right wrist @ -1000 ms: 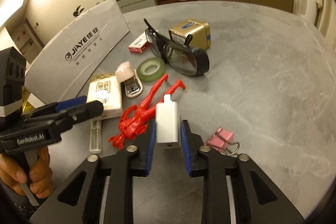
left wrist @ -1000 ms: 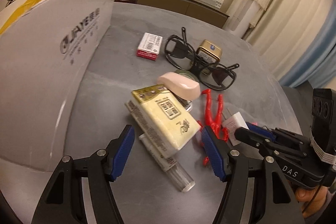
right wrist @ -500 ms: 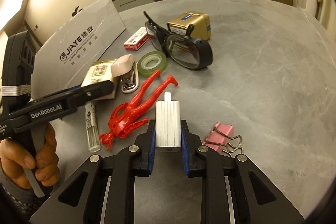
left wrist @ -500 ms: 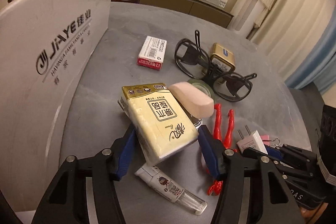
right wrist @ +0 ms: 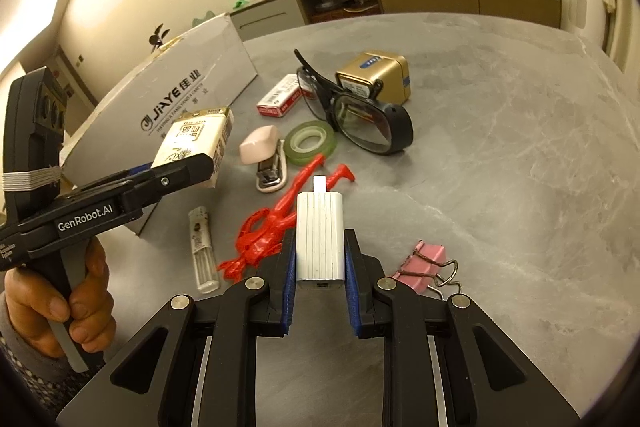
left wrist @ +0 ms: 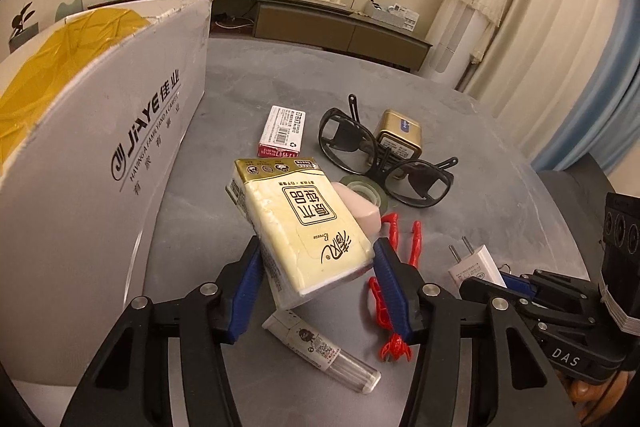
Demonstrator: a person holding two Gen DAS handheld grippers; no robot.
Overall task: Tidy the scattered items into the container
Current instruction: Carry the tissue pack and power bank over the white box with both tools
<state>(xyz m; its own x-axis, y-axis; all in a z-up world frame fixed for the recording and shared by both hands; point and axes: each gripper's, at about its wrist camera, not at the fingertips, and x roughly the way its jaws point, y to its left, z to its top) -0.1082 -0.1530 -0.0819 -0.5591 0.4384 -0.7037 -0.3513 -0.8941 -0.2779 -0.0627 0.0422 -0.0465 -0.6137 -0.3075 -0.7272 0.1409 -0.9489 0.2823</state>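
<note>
Little of the tidying shows as done: beside the white cardboard box, the landmark here, the left gripper is clamped on a tissue pack lifted clear of the table just by the box wall, and the right gripper is closed on a white charger farther out. Still lying beyond the box are the dark glasses, gold tin, red figure, staple box, stapler, tape roll, lead tube and pink clip. The box's inside is mostly hidden, showing only yellow lining, so I cannot tell what it holds.
</note>
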